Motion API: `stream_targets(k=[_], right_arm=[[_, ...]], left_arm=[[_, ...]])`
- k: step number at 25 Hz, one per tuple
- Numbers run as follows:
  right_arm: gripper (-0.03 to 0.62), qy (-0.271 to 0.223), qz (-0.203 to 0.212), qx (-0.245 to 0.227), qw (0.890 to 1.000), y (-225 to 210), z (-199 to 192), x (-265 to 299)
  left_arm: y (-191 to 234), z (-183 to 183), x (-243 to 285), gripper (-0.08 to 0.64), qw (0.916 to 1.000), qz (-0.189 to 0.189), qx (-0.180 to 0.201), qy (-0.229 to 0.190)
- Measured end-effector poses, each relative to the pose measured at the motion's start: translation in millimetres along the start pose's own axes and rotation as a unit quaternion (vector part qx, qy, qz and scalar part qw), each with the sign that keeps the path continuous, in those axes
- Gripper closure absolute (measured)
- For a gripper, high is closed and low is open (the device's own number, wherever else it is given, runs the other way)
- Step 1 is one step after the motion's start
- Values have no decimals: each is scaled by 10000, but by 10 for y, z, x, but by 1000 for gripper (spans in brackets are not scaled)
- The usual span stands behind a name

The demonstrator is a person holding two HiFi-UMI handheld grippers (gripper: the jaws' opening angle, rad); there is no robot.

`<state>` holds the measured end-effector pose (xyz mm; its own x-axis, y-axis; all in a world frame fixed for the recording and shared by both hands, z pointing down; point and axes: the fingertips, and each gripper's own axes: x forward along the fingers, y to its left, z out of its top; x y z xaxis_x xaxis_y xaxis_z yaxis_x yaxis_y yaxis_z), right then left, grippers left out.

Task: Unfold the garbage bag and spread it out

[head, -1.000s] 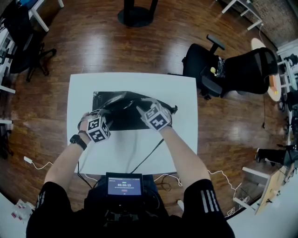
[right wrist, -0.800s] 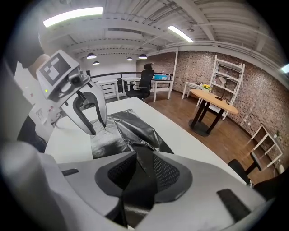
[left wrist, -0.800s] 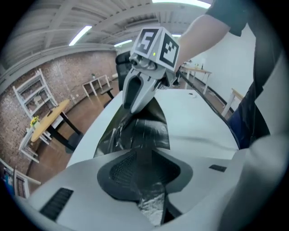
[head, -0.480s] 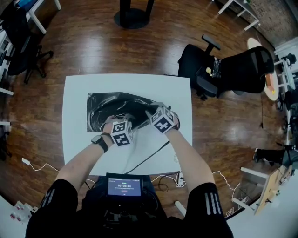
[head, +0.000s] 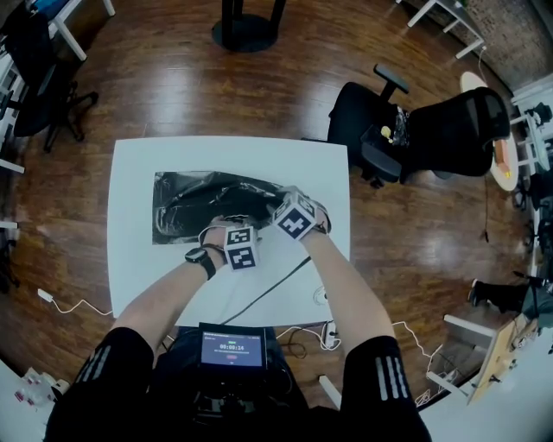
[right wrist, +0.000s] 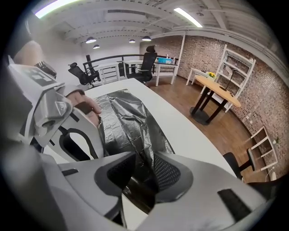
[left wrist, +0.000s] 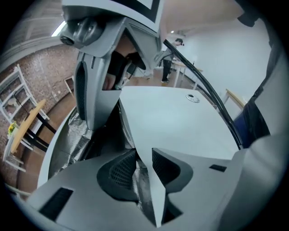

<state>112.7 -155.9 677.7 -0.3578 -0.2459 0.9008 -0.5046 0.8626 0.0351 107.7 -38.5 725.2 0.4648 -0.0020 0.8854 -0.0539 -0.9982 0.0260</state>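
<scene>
A black garbage bag (head: 194, 203) lies crumpled and partly spread across the far half of the white table (head: 285, 160). My left gripper (head: 235, 228) is at the bag's near edge, about mid-table. In the left gripper view the left gripper (left wrist: 144, 151) is shut on a strip of crinkled film (left wrist: 141, 185). My right gripper (head: 276, 209) is close beside it, toward the bag's right end. It (right wrist: 144, 155) is shut on a raised fold of the bag (right wrist: 124, 115). Both gripper bodies almost touch.
A black cable (head: 272, 289) runs from the grippers over the table's near edge. A small screen (head: 232, 347) hangs at the person's chest. Two black office chairs (head: 415, 129) stand right of the table, another chair (head: 39, 73) far left, and a round pedestal base (head: 246, 26) behind.
My left gripper has travelled right along the bag's near edge, from its left part to beside the right gripper. The bag now reaches slightly further right on the table. The right gripper has hardly moved.
</scene>
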Motion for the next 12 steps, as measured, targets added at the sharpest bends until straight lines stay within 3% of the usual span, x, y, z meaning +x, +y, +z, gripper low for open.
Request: stream_targets(k=[6, 12], right_arm=[[373, 229, 232, -362, 9988, -54, -137, 74], [365, 269, -261, -486, 9981, -392, -299, 173]], left_arm=[[-109, -104, 73, 445, 9998, -87, 1, 176], [-144, -131, 94, 445, 9997, -109, -85, 216]])
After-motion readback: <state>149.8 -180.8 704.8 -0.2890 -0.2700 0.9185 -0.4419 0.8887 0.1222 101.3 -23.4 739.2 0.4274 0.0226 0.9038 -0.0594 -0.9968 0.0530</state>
